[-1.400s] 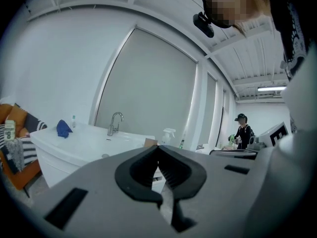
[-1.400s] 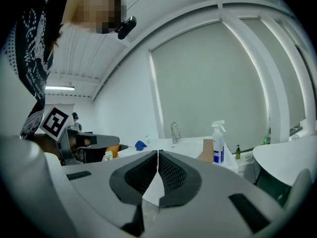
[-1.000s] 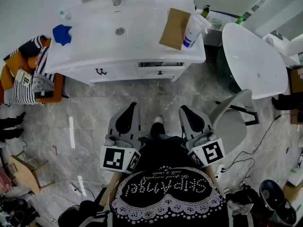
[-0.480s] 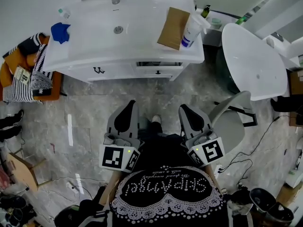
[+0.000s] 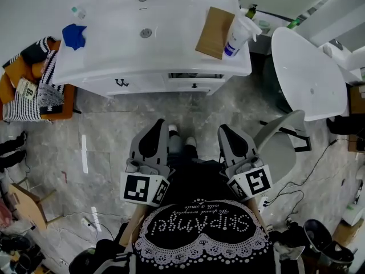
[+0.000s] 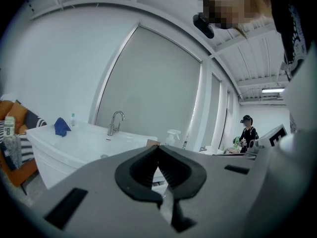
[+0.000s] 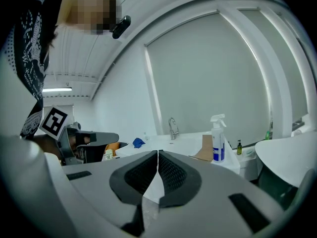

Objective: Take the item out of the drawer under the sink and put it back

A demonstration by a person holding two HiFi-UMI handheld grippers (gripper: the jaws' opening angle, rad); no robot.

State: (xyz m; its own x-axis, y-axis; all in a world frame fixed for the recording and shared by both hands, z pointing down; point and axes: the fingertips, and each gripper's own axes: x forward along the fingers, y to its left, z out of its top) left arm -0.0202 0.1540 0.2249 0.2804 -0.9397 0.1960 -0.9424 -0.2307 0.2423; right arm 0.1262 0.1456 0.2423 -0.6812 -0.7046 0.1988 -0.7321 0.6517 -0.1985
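The white sink cabinet [image 5: 154, 44] stands at the top of the head view, a stretch of floor away from both grippers. Under its right half sits a drawer [image 5: 194, 86] with a small dark handle and a dark gap along its top; nothing inside shows. My left gripper [image 5: 158, 124] and right gripper [image 5: 223, 129] are held side by side in front of the person's body, pointing at the cabinet. In the left gripper view the left gripper [image 6: 158, 148] has its pads together and holds nothing. The right gripper [image 7: 157, 152] is likewise shut and holds nothing.
On the countertop lie a blue cloth [image 5: 74, 36], a brown cardboard sheet [image 5: 214, 32] and a spray bottle [image 5: 236, 36]. A round white table [image 5: 311, 73] and grey chair [image 5: 279, 144] stand right. An orange seat with striped fabric [image 5: 31, 93] is left. Cables lie on the floor.
The head view has shifted slightly, so the cabinet sits a little differently in frame, and a second shoe now shows between the grippers. Both grippers stay shut and in place.
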